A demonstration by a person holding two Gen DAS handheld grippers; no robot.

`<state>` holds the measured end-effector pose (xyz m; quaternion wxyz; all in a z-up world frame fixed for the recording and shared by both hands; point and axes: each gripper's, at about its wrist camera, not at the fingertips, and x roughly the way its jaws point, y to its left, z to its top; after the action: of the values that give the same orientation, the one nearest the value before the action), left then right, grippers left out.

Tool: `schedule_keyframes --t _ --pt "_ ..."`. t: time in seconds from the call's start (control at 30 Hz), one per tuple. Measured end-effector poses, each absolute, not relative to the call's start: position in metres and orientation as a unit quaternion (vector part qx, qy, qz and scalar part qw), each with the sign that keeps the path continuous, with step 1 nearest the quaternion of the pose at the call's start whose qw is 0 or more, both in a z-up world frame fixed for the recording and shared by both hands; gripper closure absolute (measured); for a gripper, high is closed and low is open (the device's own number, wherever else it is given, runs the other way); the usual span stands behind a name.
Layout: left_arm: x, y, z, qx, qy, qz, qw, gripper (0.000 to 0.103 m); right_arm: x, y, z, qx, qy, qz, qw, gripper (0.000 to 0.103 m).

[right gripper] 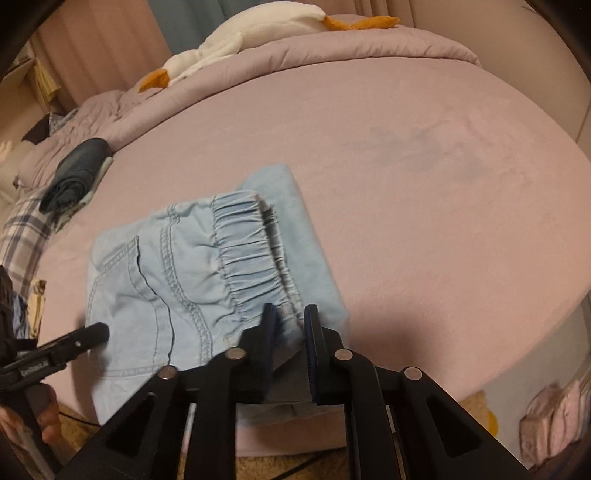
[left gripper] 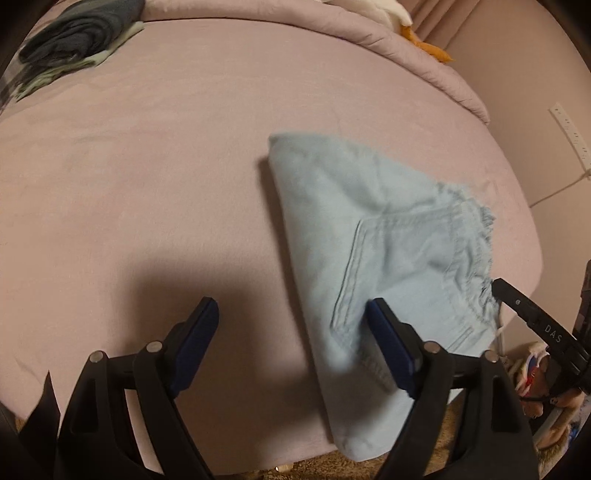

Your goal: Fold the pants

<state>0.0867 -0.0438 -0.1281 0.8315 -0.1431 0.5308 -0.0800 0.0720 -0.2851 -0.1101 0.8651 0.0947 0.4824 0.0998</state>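
Observation:
Light blue denim pants (left gripper: 369,236) lie folded into a compact bundle on the pink bed, near its front edge. In the right wrist view the pants (right gripper: 192,273) show a back pocket and the gathered elastic waistband. My right gripper (right gripper: 290,325) is shut on the waistband at the bundle's near corner; it also shows in the left wrist view (left gripper: 496,286). My left gripper (left gripper: 291,314) is open and empty, its right finger over the pants' near-left edge; one of its fingers (right gripper: 94,332) shows beside the pants in the right wrist view.
A dark folded garment (left gripper: 74,37) lies on a pale cloth at the bed's far left. A rolled pink duvet (right gripper: 332,48) and a white plush goose (right gripper: 258,33) lie along the back. Plush toys (right gripper: 554,417) sit on the floor by the bed edge (left gripper: 240,465).

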Motion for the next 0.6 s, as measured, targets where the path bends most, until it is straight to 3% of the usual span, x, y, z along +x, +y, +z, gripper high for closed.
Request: schedule_keyframes --t 0.03,0.07,0.1,0.13,0.4,0.47,0.5,0.53,0.6 --pt "0.091 -0.041 -0.122 -0.145 0.522 -0.081 0.837 0.022 0.073 -0.286 -0.105 0.095 0.478 0.098 0.867 0.085" --pt "0.096 -0.037 -0.116 -0.148 0.511 -0.080 0.843 0.022 0.073 -0.289 -0.100 0.095 0.471 0.092 0.872 0.073" --pt "0.102 -0.034 -0.110 -0.151 0.500 -0.079 0.849 0.022 0.076 -0.294 -0.092 0.099 0.460 0.088 0.878 0.052" --pt "0.108 -0.031 -0.107 -0.154 0.491 -0.084 0.853 0.022 0.078 -0.294 -0.090 0.104 0.454 0.090 0.880 0.040" --pt "0.165 -0.036 -0.125 -0.164 0.520 -0.106 0.831 0.023 0.136 -0.272 -0.123 0.187 0.487 0.175 0.835 0.040" --pt "0.174 -0.037 -0.132 -0.171 0.529 -0.108 0.824 0.032 0.150 -0.267 -0.141 0.211 0.508 0.187 0.814 0.042" --pt "0.176 -0.039 -0.134 -0.173 0.531 -0.115 0.821 0.047 0.152 -0.264 -0.147 0.204 0.510 0.186 0.814 0.055" --pt "0.174 -0.041 -0.135 -0.176 0.533 -0.125 0.818 0.055 0.152 -0.262 -0.148 0.207 0.508 0.189 0.814 0.066" --pt "0.172 -0.045 -0.129 -0.170 0.523 -0.129 0.825 0.059 0.145 -0.267 -0.139 0.227 0.501 0.186 0.814 0.072"
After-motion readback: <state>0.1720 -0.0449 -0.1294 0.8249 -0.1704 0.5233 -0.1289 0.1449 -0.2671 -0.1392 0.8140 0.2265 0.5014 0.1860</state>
